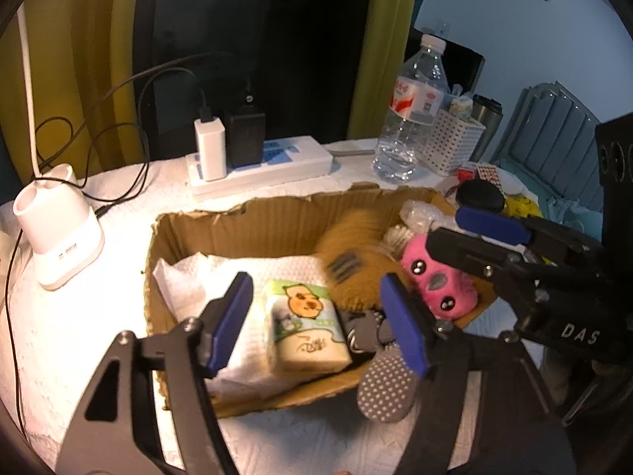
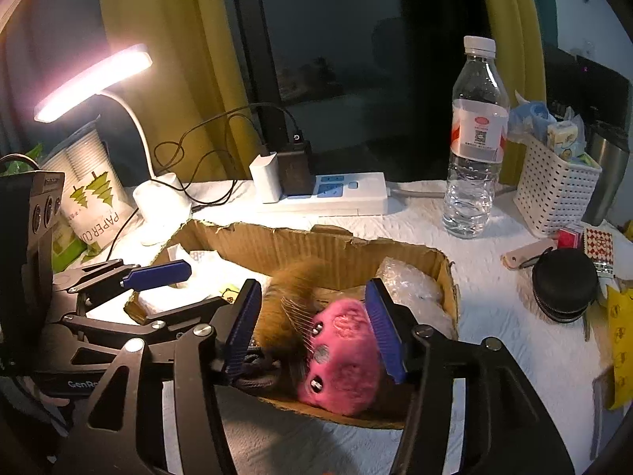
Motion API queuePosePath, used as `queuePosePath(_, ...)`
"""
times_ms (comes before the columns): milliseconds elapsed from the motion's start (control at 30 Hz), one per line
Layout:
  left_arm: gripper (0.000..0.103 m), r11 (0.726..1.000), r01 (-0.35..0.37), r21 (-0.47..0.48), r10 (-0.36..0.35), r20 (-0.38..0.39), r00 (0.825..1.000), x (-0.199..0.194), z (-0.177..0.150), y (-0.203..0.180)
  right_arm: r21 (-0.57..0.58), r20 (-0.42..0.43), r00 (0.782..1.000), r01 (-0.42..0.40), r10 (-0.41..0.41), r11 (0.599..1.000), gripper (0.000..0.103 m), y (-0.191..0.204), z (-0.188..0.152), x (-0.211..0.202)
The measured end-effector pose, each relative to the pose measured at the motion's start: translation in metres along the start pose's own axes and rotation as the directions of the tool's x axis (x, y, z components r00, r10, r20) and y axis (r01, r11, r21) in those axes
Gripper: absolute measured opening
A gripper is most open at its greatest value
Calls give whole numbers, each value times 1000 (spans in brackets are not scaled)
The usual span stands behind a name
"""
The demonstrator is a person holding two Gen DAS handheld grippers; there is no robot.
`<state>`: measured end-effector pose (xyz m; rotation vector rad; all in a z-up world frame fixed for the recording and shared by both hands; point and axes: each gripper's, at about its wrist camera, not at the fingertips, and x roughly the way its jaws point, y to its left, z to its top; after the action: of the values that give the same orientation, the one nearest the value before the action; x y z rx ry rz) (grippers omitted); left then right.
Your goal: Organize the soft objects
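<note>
Two claws gape wide over a cardboard box (image 1: 277,225) on the white-covered tabletop (image 2: 494,340): left claw (image 1: 316,320) straddles a tissue pack (image 1: 304,324), right claw (image 2: 316,332) straddles the pink plush (image 2: 340,360); green curtains (image 1: 379,39) behind.

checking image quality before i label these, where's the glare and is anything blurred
Left wrist view: the lamp base and the table cover beside it are blown out white, and the brown plush is smeared by motion blur. Right wrist view: the lamp head flares pinkish-white, while the pink plush looks reasonably sharp.
</note>
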<state>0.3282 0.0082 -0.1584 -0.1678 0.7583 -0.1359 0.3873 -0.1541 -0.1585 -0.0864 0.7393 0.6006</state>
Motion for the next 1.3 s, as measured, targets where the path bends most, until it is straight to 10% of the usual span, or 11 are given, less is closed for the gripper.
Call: queuePosePath(1300, 70, 995, -45, 88, 23, 234, 972, -168, -59, -46, -40, 156, 984, 93, -85, 995, 58, 58, -49, -159)
